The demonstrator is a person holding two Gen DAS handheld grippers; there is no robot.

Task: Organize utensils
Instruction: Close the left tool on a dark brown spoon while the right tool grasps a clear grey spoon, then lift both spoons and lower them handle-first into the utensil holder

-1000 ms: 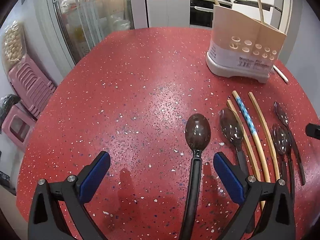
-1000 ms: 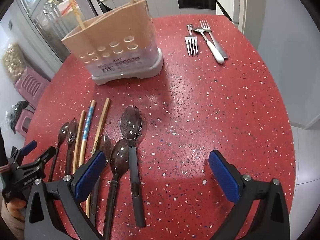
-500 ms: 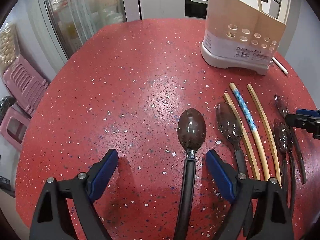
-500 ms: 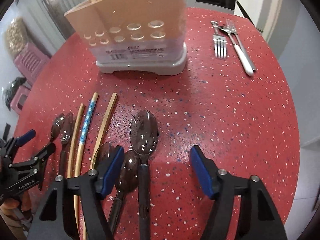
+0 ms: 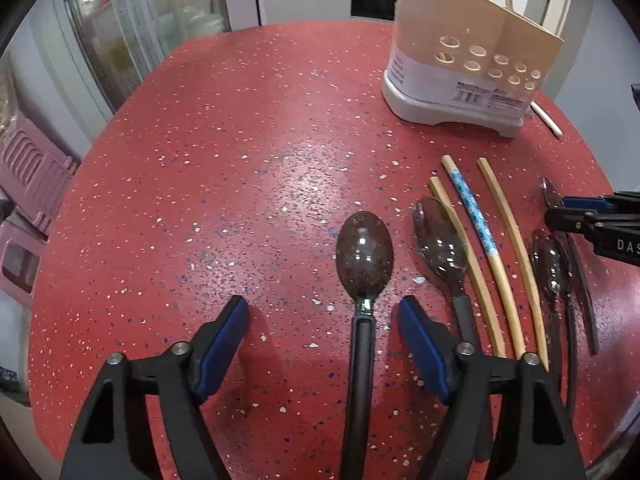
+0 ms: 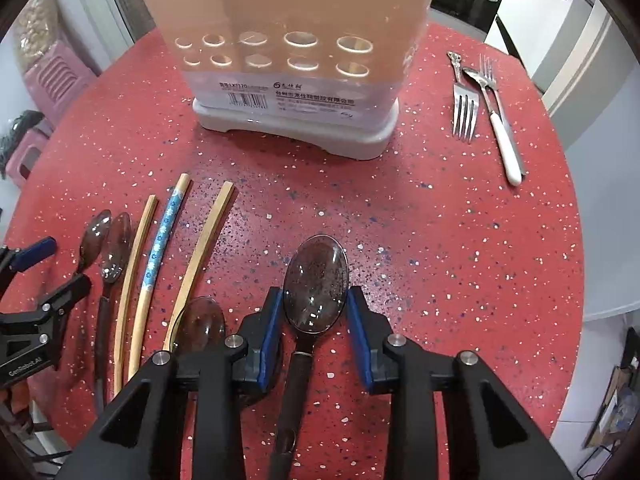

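A beige utensil holder (image 5: pixel 468 60) (image 6: pixel 292 52) stands at the back of the red table. Dark spoons and chopsticks (image 5: pixel 472 216) (image 6: pixel 160 240) lie in a row. My left gripper (image 5: pixel 322 320) is open, its pads astride the black handle of a large dark spoon (image 5: pixel 364 252), not touching it. My right gripper (image 6: pixel 314 320) has closed in around another large dark spoon (image 6: pixel 316 280), pads (image 6: pixel 268 336) at the bowl's sides; small gaps remain, and contact is not clear.
Two forks (image 6: pixel 466 104) and a white-handled utensil (image 6: pixel 506 144) lie right of the holder. More dark spoons (image 5: pixel 556 264) (image 6: pixel 116 248) lie at the row's ends. Pink stools (image 5: pixel 24 172) stand beyond the table's left edge.
Both grippers moved forward and down onto their spoons. The right jaws narrowed greatly around the spoon bowl; the left jaws narrowed a little.
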